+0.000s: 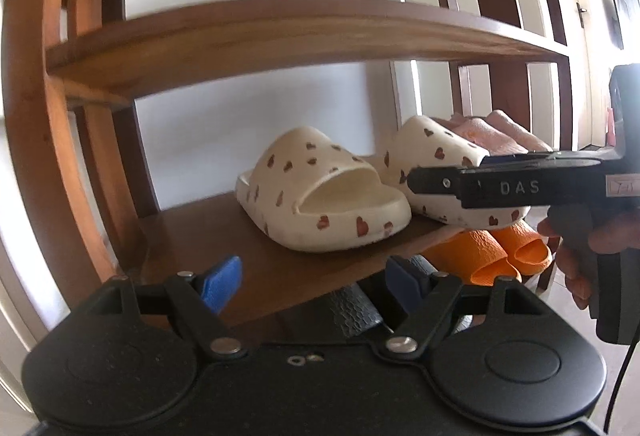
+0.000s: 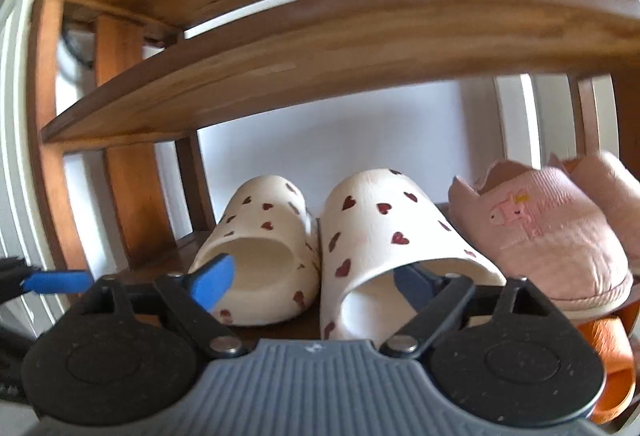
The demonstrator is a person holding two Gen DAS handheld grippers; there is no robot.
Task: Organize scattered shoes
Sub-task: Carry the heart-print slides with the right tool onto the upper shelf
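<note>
Left claw: your left claw (image 1: 310, 282) hangs in front of the wooden shoe rack (image 1: 280, 32), its blue fingertips (image 1: 222, 282) spread wide with nothing between them, just short of the front edge of the shelf (image 1: 224, 232) that carries the heart slippers.
Right claw: your right claw (image 2: 312, 282) is wide too, nothing clamped; one blue fingertip (image 2: 212, 282) sits at the mouth of the left heart slipper (image 2: 260, 248), the other darker fingertip (image 2: 414, 282) reaches under the strap of the right heart slipper (image 2: 384, 244). In the left wrist view this claw (image 1: 416, 182) comes in from the right against the right heart slipper (image 1: 440, 160).
Heart slippers: both cream slippers rest on that shelf, side by side and just touching, openings toward you. The left heart slipper (image 1: 320, 192) lies flat; whether the right one is tilted or lifted you cannot tell.
Pink slippers: the pink slippers (image 2: 552, 232) sit on the same shelf, just right of the right heart slipper.
Orange slippers: the orange slippers (image 1: 492, 254) lie lower than the shelf, below the pink pair, near the rack's right end.
Dark shoe: a black textured shoe (image 1: 354, 310) shows below the shelf's front edge, left of the orange slippers; most of it is hidden.
Upper shelves: the two boards above the heart slippers show no shoes in what you can see of them.
</note>
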